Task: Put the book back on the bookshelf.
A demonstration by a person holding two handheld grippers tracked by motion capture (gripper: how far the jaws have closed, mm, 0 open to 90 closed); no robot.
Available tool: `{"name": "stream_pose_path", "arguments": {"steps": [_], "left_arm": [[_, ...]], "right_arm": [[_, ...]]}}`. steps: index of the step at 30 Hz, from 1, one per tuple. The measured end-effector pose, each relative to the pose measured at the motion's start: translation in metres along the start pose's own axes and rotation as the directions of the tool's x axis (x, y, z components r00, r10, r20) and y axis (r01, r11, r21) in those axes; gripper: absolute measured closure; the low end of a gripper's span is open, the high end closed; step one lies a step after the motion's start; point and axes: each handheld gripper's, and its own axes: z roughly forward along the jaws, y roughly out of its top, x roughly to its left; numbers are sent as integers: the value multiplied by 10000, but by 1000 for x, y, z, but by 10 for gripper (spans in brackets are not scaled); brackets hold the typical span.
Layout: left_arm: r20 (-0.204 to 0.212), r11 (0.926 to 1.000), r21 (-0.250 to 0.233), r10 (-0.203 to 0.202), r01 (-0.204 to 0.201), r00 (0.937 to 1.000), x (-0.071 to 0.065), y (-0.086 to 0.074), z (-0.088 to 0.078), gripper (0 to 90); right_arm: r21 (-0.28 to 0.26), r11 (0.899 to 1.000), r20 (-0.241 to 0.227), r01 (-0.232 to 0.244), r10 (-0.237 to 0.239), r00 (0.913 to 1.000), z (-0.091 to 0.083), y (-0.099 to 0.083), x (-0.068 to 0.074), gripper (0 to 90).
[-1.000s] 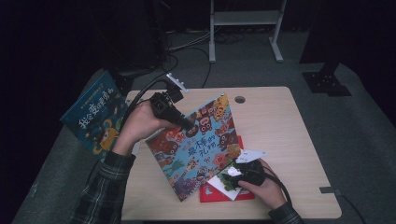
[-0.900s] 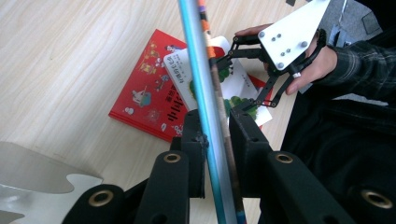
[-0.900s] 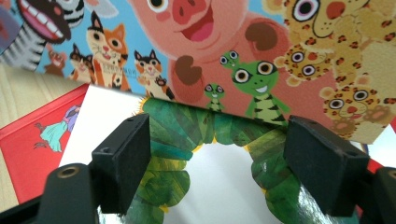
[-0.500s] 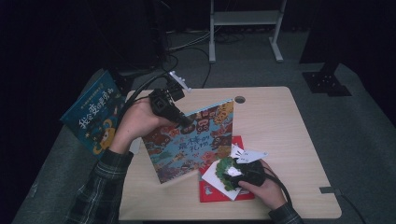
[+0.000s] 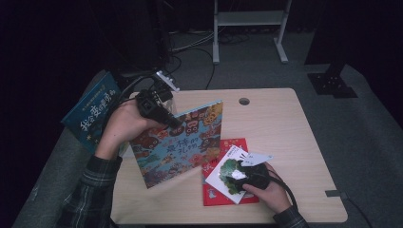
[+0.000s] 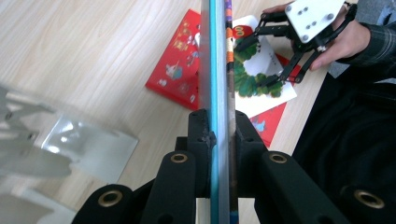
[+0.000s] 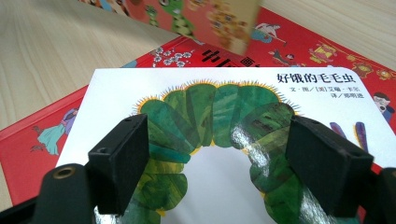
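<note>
From above, the left gripper [image 5: 159, 110] clamps the top edge of a large, thin picture book with a crowded cover of cartoon monsters [image 5: 178, 142], tipped up on its lower edge near the middle of the pale wooden worktop [image 5: 280, 128]. Gripping it high up lets the person swing it like a hinged flap. At about four o'clock from it, the right gripper [image 5: 237, 175] rests on a small white book with a green caterpillar [image 5: 228, 168], which lies on a flat red book [image 5: 223, 156]; that hand seems to be there to pin the pile down. A dark blue book [image 5: 92, 114] hangs off the worktop's edge at nine o'clock.

In the left gripper view, the jaws are squeezed tight on the monster book's teal-edged board [image 6: 217, 70], seen edge-on and running straight up to twelve o'clock. The right gripper [image 6: 285, 56] shows at one o'clock, over the caterpillar cover [image 6: 252, 74].

In the right gripper view, the jaws stand moderately apart, straddling the green caterpillar [image 7: 215, 112] without pinching anything; they have just been widening a little. The red book [image 7: 327, 42] spreads beneath, and the monster book's lower edge [image 7: 205, 18] hangs at twelve o'clock.
</note>
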Motion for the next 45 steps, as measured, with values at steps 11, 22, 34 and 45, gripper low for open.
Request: {"name": "stream_pose_path", "arguments": {"steps": [11,22,34,45], "left_arm": [[-463,9956,-346,-886,871,9950,16,-42,-35,808],[-840,9793,-649,-1966,1915,9769,29,-93,-57,807],[-1423,9486,-980,-3126,3009,9392,43,-147,-73,807],[-2092,9065,-1270,-4212,4026,8825,52,-176,-84,807]], "right_arm": [[-85,10000,17,31,-31,10000,1,-1,-1,202],[-91,9999,15,94,-94,10000,1,0,-1,202],[-89,9999,-4,107,-107,9999,1,0,-1,201],[-65,9999,-9,101,-101,9999,1,0,-1,201]]}}
